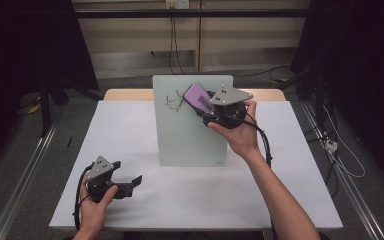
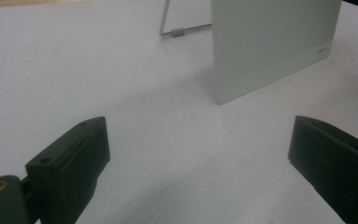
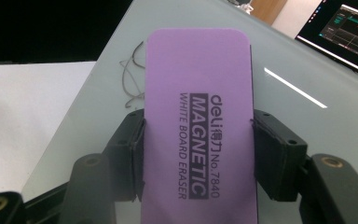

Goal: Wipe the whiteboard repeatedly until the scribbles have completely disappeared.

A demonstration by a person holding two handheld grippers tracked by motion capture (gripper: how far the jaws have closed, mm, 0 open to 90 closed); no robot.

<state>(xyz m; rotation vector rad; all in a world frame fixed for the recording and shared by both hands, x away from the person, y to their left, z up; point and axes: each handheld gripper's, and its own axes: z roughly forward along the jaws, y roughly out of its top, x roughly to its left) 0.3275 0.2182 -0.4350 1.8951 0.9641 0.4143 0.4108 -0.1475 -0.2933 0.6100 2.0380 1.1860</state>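
A small pale green whiteboard [image 1: 190,131] stands propped upright in the middle of the white table [image 1: 130,130], with dark scribbles [image 1: 174,102] near its top left. My right gripper [image 1: 206,104] is shut on a purple magnetic whiteboard eraser [image 1: 198,96], holding it against the board's upper part just right of the scribbles. In the right gripper view both black pads clamp the eraser [image 3: 198,121] by its long sides, and the scribbles [image 3: 133,74] lie left of it. My left gripper [image 1: 128,176] rests open near the table's front left, nothing between its fingers [image 2: 70,161].
The board [image 2: 270,44] leans on a wire stand [image 2: 179,30] behind it. A monitor [image 3: 349,32] glows beyond the board's far edge. Dark curtains and cables surround the table; a wooden edge [image 1: 130,94] runs along the back.
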